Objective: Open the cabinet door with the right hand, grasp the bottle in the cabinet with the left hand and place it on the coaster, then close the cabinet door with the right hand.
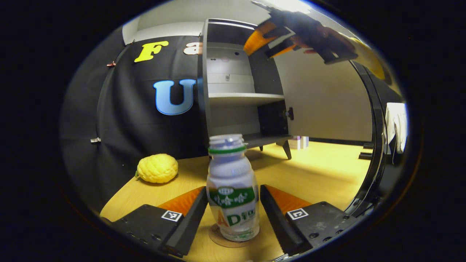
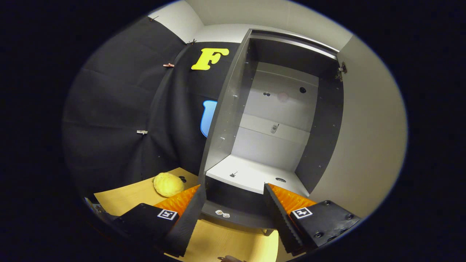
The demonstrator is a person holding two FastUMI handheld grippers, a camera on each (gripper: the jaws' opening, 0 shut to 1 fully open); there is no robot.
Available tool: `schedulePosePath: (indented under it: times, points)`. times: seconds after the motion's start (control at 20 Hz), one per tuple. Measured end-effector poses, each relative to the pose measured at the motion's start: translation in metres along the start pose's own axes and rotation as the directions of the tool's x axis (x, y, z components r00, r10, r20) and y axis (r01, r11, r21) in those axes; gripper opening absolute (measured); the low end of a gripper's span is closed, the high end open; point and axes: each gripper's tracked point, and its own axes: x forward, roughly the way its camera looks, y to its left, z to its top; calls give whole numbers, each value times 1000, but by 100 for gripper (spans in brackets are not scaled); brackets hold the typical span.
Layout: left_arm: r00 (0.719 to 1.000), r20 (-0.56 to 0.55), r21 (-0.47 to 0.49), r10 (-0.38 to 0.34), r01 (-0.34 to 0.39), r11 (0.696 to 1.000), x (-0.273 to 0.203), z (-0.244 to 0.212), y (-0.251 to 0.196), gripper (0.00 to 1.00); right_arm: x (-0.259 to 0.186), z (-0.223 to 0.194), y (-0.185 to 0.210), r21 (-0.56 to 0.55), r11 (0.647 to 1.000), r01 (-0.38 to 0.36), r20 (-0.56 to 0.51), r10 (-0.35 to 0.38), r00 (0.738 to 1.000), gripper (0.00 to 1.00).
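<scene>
A small white bottle (image 1: pixel 233 189) with a green label stands upright on a round brown coaster (image 1: pixel 217 238) on the wooden table. My left gripper (image 1: pixel 232 189) is open, one finger on either side of the bottle with thin gaps. The dark cabinet (image 1: pixel 225 91) behind it has its door (image 1: pixel 327 98) swung wide to the right. My right gripper (image 1: pixel 256 51) hangs high in front of the cabinet's upper part, held by a hand. In the right gripper view my right gripper (image 2: pixel 232 186) is open and holds nothing, facing the cabinet (image 2: pixel 276 120) and its white shelf (image 2: pixel 251 176), with the door (image 2: pixel 364 145) at right.
A bumpy yellow fruit (image 1: pixel 157 168) lies on the table (image 1: pixel 309 174) left of the cabinet, and it also appears as the yellow fruit (image 2: pixel 168 184) beside my left finger. A white cloth (image 1: pixel 395 123) hangs at the far right.
</scene>
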Motion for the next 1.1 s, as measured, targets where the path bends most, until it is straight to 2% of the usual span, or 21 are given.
schedulePosePath:
  times: [0.15,0.3,0.55,0.75,0.9,0.95,1.0,1.05,1.1]
  points:
    - [1000,9,-45,-1,1,999,2,8,3,95,-2,-3,1,23,1000,-3,-17,4,1000,98]
    - [999,27,-11,-22,22,1000,1,36,0,96,-5,1,-7,31,999,16,-12,-16,1000,98]
    - [986,31,42,-164,163,986,5,110,-33,96,-33,24,-48,70,991,117,0,-117,993,98]
    - [957,60,58,-285,281,958,19,180,-66,96,-84,36,-66,134,987,94,-25,-92,995,98]
    - [925,64,16,-374,373,928,39,220,-90,96,-140,39,-82,133,983,129,-34,-125,992,98]
    - [914,72,24,-400,399,917,46,232,-97,96,-158,38,-92,127,978,167,-37,-164,986,94]
    - [902,79,33,-425,423,905,55,242,-105,96,-176,35,-104,115,969,217,-46,-213,976,98]
    - [888,77,41,-453,451,892,65,247,-117,99,-193,30,-115,105,959,264,-61,-259,964,94]
    - [875,75,37,-478,477,878,75,252,-130,99,-209,25,-126,104,946,307,-81,-300,951,98]
